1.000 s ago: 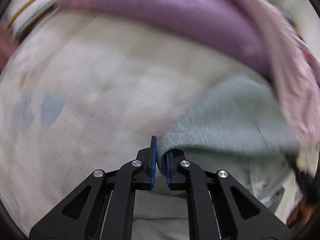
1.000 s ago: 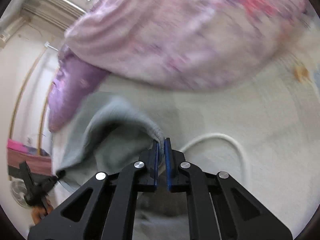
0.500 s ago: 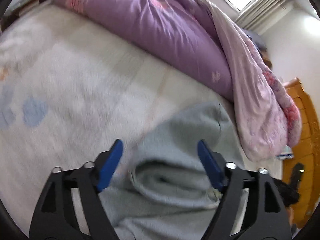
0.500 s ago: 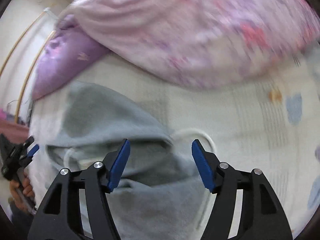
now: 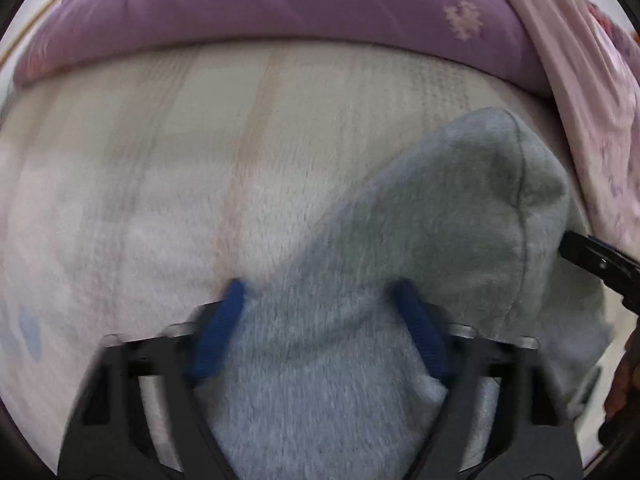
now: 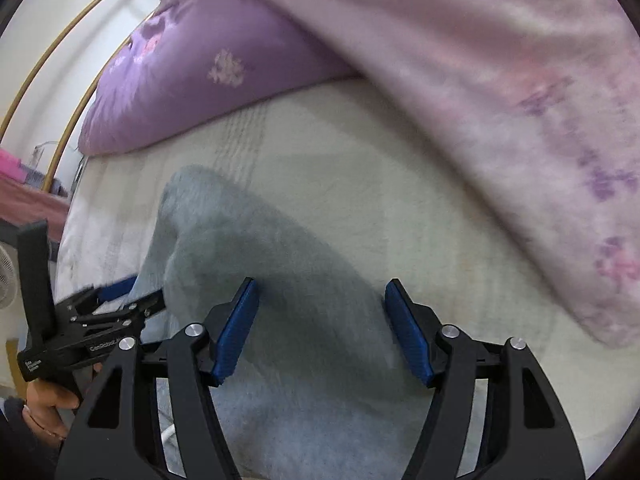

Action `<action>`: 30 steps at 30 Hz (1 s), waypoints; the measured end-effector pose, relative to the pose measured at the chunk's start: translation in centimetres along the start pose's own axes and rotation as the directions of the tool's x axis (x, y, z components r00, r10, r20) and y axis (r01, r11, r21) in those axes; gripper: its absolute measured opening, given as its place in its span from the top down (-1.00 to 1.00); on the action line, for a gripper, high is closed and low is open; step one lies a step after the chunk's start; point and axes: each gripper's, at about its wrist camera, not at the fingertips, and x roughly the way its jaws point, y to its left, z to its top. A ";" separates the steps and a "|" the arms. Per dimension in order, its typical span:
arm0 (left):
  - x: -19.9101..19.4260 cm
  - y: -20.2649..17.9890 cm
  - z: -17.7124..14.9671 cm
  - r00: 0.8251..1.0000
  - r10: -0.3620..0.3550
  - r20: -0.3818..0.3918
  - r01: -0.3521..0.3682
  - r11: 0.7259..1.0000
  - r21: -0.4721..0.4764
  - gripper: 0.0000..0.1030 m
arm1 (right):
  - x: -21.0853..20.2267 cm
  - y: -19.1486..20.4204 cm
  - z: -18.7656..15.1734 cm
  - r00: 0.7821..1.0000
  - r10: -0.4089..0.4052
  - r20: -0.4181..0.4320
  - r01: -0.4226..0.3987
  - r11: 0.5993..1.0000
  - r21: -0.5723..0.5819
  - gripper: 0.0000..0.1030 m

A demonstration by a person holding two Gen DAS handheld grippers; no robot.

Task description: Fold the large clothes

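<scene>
The grey fleece garment (image 5: 420,240) lies bunched on the cream blanket (image 5: 200,160) near the purple quilt (image 5: 280,4), with the left gripper (image 5: 320,312) and right gripper (image 6: 320,312) both spread wide over it, gripping nothing.

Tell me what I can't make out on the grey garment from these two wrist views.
- Left wrist view: grey garment near part cut off by the lower edge; left hand-held gripper blurred.
- Right wrist view: its near part cut off below the open right hand-held gripper; its left edge hidden behind the left one.
</scene>
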 end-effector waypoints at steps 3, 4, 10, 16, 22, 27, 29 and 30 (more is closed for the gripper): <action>-2.3 -0.4 -0.2 0.999 0.005 0.053 -0.007 0.999 0.039 0.86 | -1.3 0.9 -0.6 0.999 0.043 0.026 -0.042 0.999 -0.028 0.91; -3.5 -0.5 -0.7 0.996 0.004 0.092 -0.010 0.998 0.056 0.86 | -2.4 1.3 -1.0 0.997 0.042 0.066 -0.039 0.998 -0.048 0.92; -13.1 1.2 -5.6 0.936 -0.096 0.340 0.085 0.995 0.046 0.86 | -11.9 3.2 -6.0 0.955 0.063 0.289 -0.028 0.992 -0.124 0.92; -19.0 0.6 -16.1 0.905 -0.140 0.401 0.135 0.990 0.042 0.89 | -17.8 6.5 -16.4 0.943 0.097 0.318 -0.037 0.981 -0.188 0.92; -17.7 -0.6 -26.9 0.962 -0.151 0.228 0.171 0.983 -0.071 0.79 | -16.6 7.6 -28.4 0.989 0.048 0.140 -0.032 0.993 -0.115 0.86; -17.2 -0.1 -33.4 0.978 -0.190 0.090 0.204 0.962 -0.179 0.42 | -14.9 6.9 -33.8 0.999 -0.054 0.006 0.054 0.998 -0.022 0.73; -18.6 0.2 -34.6 0.970 -0.208 0.123 0.231 0.948 -0.218 -0.06 | -15.6 6.5 -34.6 0.999 -0.050 -0.005 0.051 0.998 0.044 0.67; -19.6 0.3 -35.0 0.965 -0.213 0.154 0.245 0.941 -0.233 -0.18 | -16.3 6.3 -34.9 0.999 -0.041 -0.009 0.042 0.996 0.084 0.67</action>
